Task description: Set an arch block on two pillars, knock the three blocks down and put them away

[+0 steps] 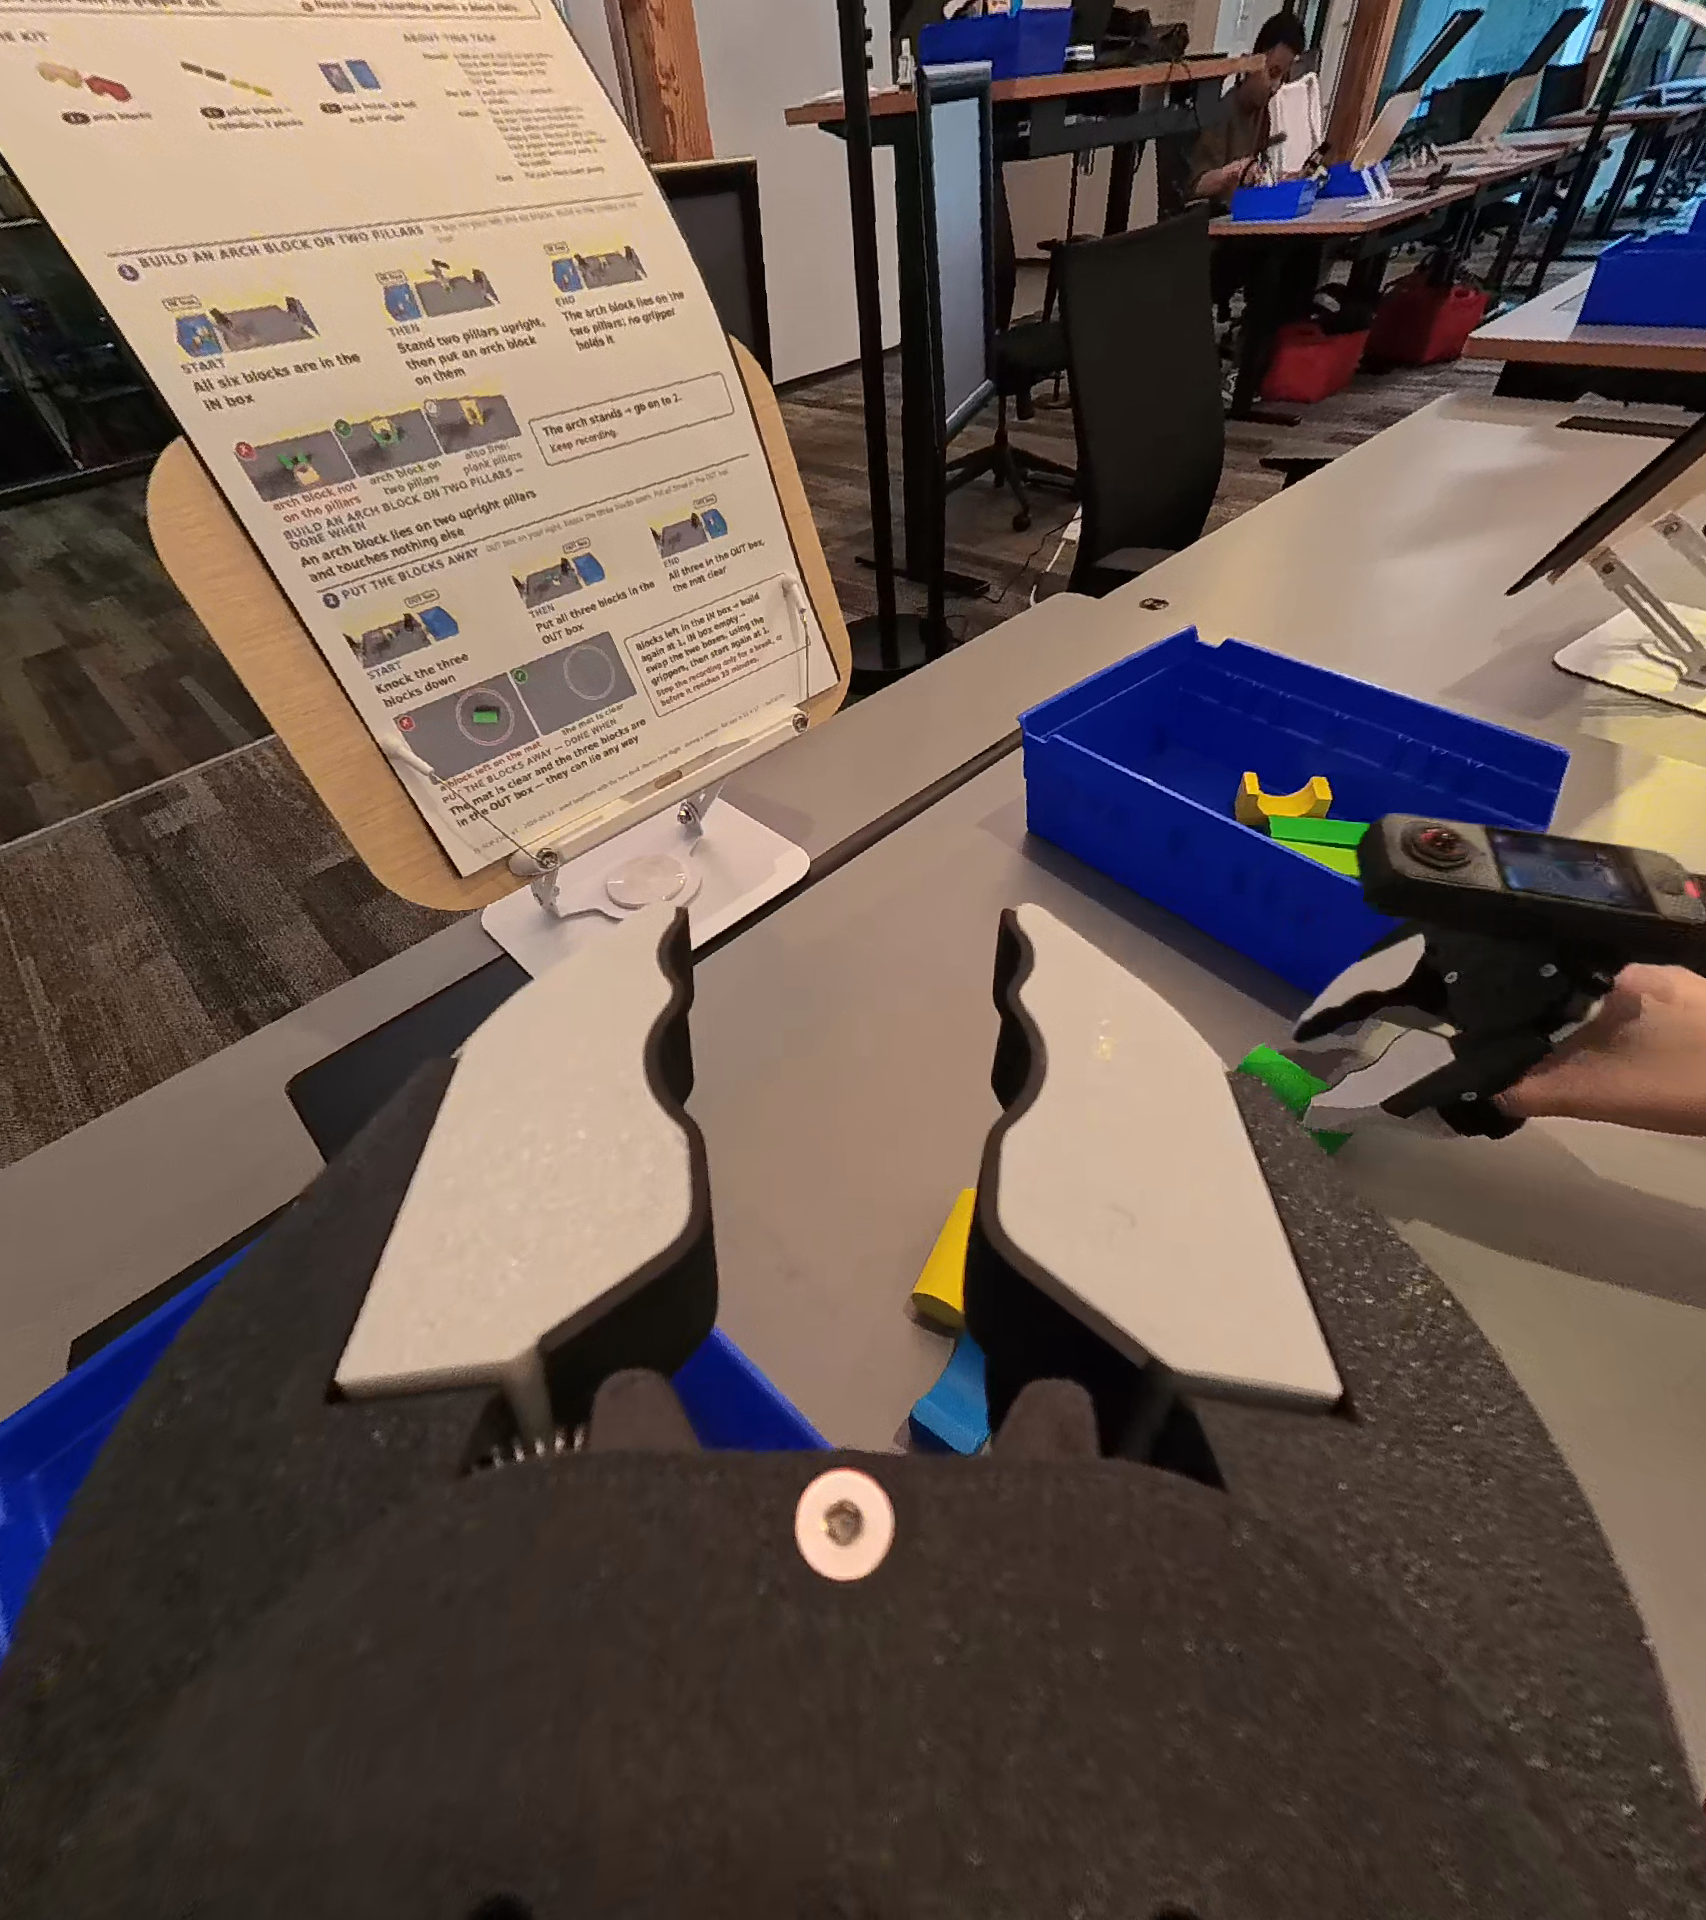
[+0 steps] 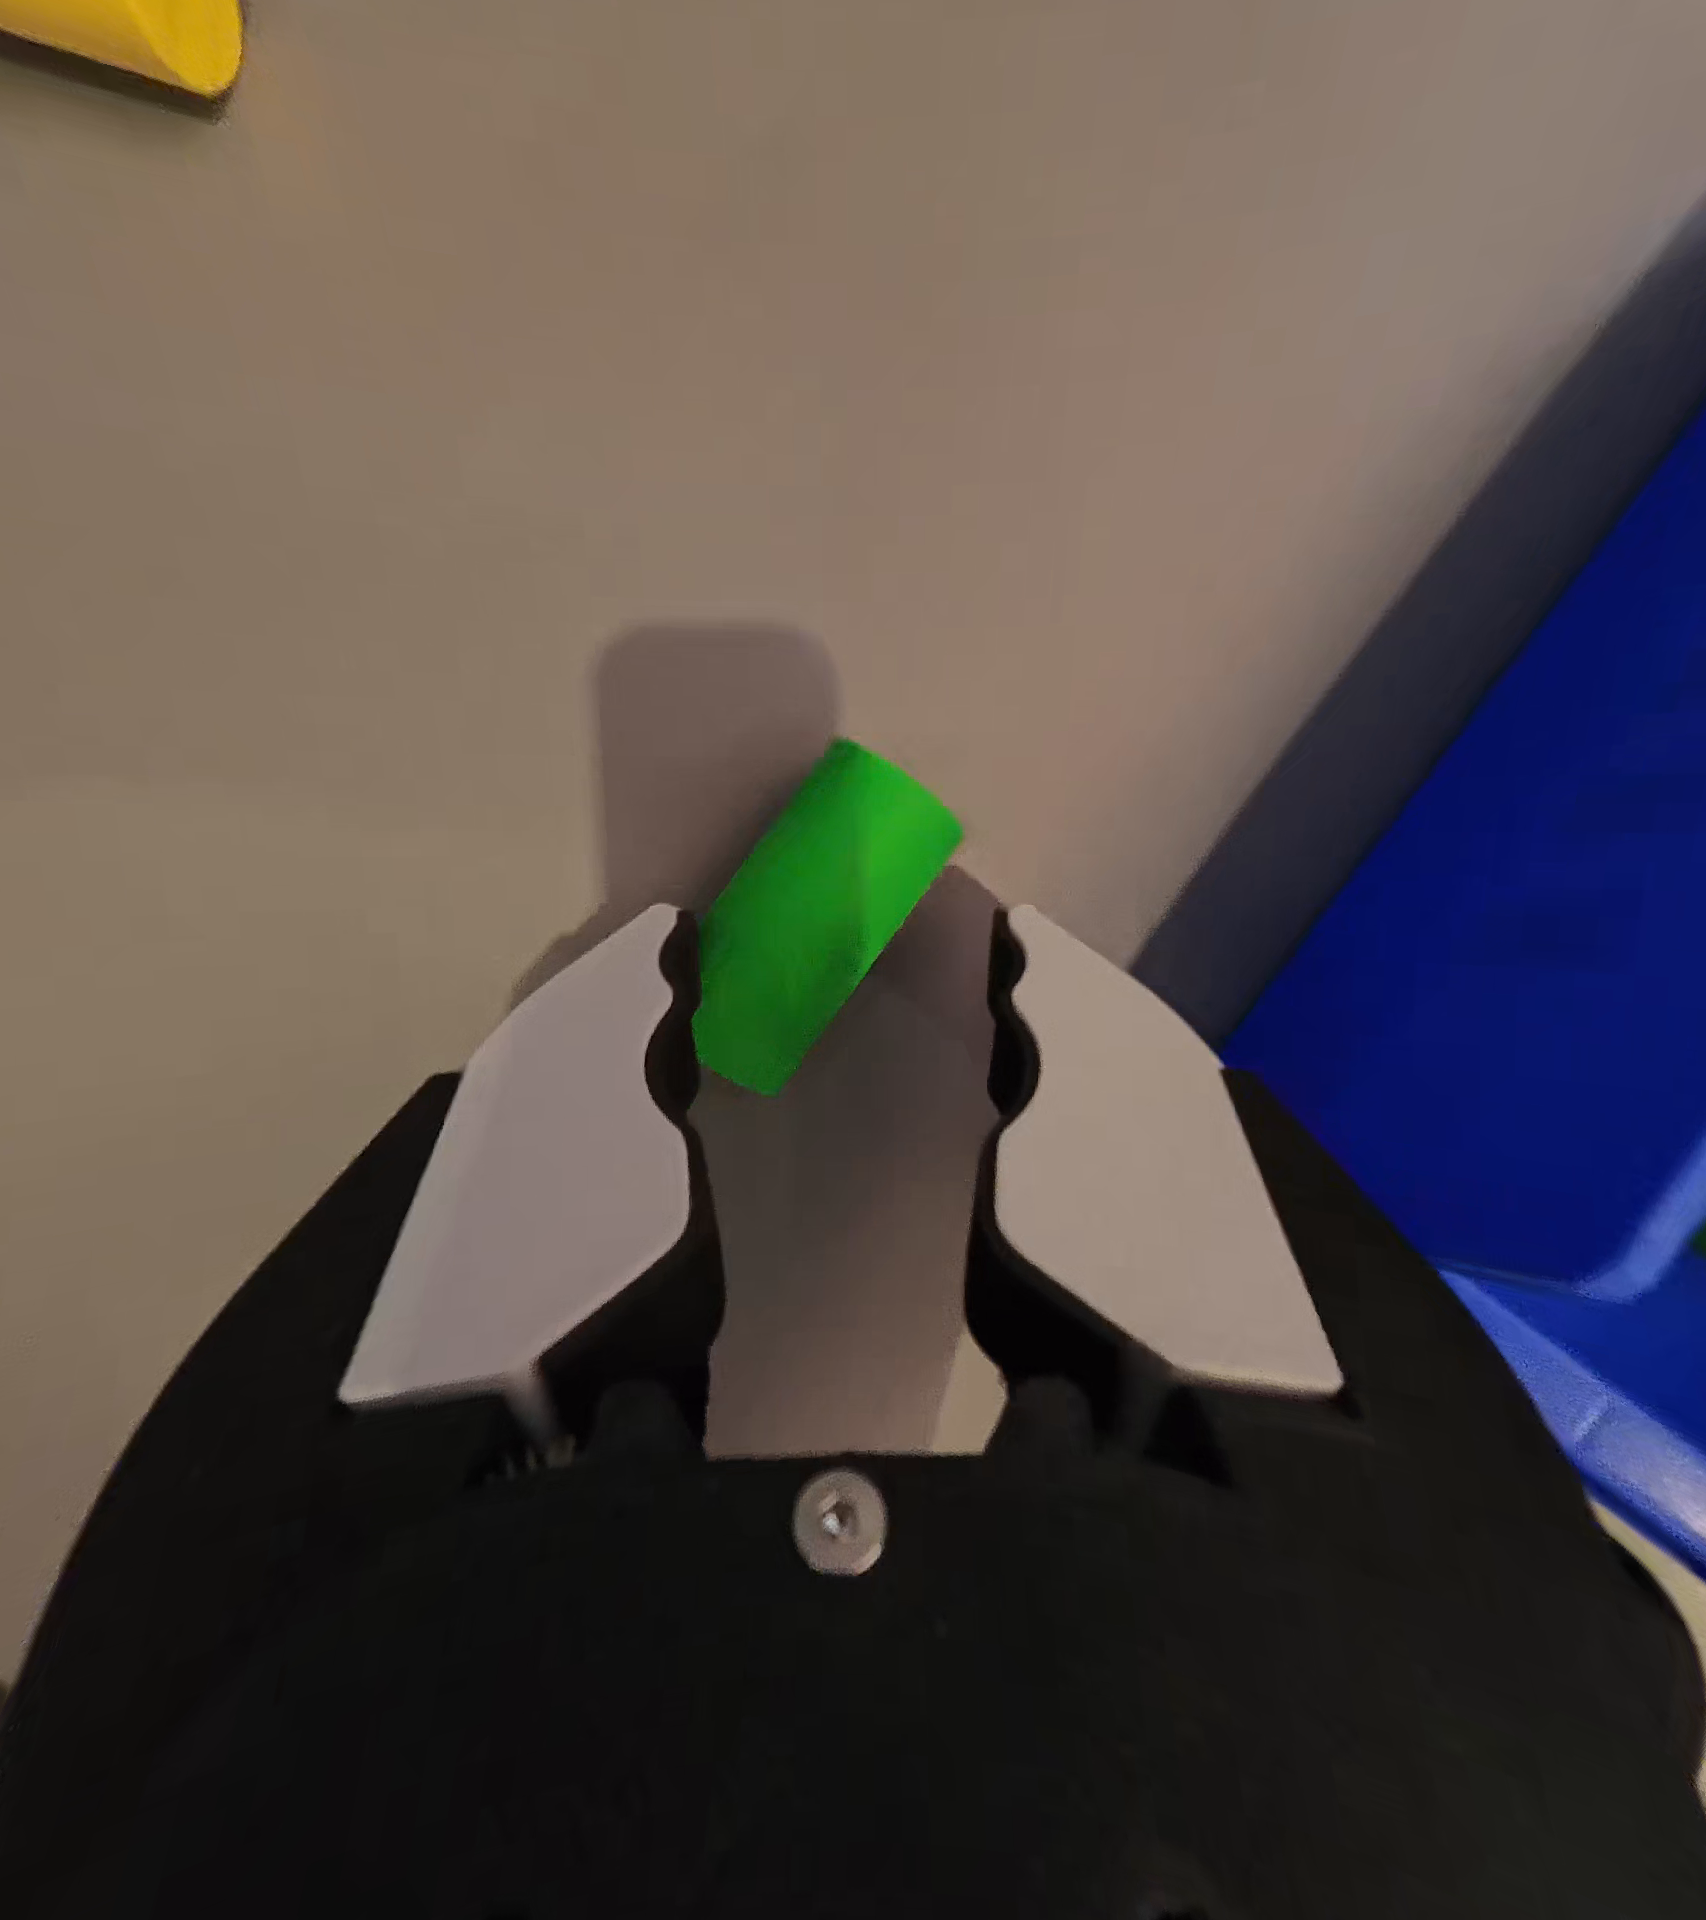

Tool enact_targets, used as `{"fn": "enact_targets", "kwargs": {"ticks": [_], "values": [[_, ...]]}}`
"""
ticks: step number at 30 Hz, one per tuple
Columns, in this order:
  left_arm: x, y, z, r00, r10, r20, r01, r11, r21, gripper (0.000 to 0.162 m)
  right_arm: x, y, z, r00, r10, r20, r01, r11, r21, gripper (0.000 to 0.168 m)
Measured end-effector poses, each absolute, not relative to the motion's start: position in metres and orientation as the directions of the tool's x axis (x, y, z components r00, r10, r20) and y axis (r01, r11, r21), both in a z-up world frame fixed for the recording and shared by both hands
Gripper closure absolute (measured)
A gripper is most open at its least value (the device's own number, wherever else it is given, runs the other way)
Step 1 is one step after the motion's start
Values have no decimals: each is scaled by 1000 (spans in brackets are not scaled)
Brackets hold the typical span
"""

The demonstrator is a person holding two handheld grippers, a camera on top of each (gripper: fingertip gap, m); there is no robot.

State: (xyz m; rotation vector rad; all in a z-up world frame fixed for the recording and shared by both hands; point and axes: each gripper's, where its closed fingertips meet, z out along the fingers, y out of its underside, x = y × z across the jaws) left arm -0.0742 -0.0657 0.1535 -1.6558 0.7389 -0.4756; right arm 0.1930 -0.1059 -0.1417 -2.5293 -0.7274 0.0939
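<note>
- In the left wrist view, a blue bin [image 1: 7, 1496] peeks out at the lower left edge, mostly hidden behind the black body of the left tool [image 1: 844, 940].
- At the upper left of that frame an instruction sheet [image 1: 392, 416] leans on a wooden-backed stand [image 1: 205, 582] whose white foot rests on the grey counter [image 1: 828, 1039].
- The left tool fills the middle and bottom of the frame; its fingers are spread apart with nothing between them, released above the counter.
- Just right of centre, seen past the inner edge of its right finger, a yellow block [image 1: 944, 1262] lies on the counter, and a blue block [image 1: 953, 1403] lies just below it in the frame; whether the two touch cannot be told.
- At the middle right, a blue box [image 1: 1140, 800] sits on the counter with a yellow arch block [image 1: 1283, 798] and green blocks [image 1: 1318, 840] inside it.
- At the right edge a hand [image 1: 1659, 1049] holds the right tool [image 1: 1311, 1070], its tips down at a green cylinder [image 1: 1280, 1075] lying on the counter just in front of the box.
- In the right wrist view, the yellow block [image 2: 153, 42] shows at the upper left corner.
- At the centre, the right tool [image 2: 844, 940] is open and released; the green cylinder [image 2: 823, 914] lies tilted between its fingers, close against the left finger [image 2: 568, 1122] and clear of the right one.
- The blue box [image 2: 1555, 883] fills the right side of the frame, with a patch of green at its lower right.
</note>
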Motion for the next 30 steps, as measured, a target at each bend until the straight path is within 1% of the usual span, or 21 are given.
{"fn": "enact_targets", "kwargs": {"ticks": [1, 3, 7, 13, 21, 26, 28, 30], "values": [[-74, -66, 152, 714, -694, -87, -216, -101, -971, 106, 194, -108, -146, 855, 514, 63, 486, -753, -444, 117], [-74, -66, 150, 712, -696, -87, -224, -108, -969, 106, 193, -109, -151, 849, 525, 63, 505, -771, -388, 134], [-73, -66, 149, 708, -701, -87, -226, -109, -968, 106, 196, -107, -151, 848, 526, 71, 520, -796, -309, 134], [-75, -66, 149, 709, -701, -83, -226, -113, -968, 106, 205, -107, -151, 848, 519, 106, 528, -815, -240, 134], [-72, -65, 146, 704, -705, -90, -240, -117, -964, 106, 210, -102, -153, 856, 502, 123, 517, -833, -198, 134], [-67, -64, 141, 702, -704, -104, -266, -124, -956, 106, 210, -102, -153, 851, 519, 78, 523, -829, -198, 134], [-68, -63, 140, 704, -700, -119, -282, -122, -952, 106, 203, -101, -151, 829, 555, 67, 555, -800, -229, 134], [-72, -61, 143, 718, -686, -120, -272, -118, -955, 106, 194, -100, -132, 798, 596, 94, 592, -744, -309, 134]]}}
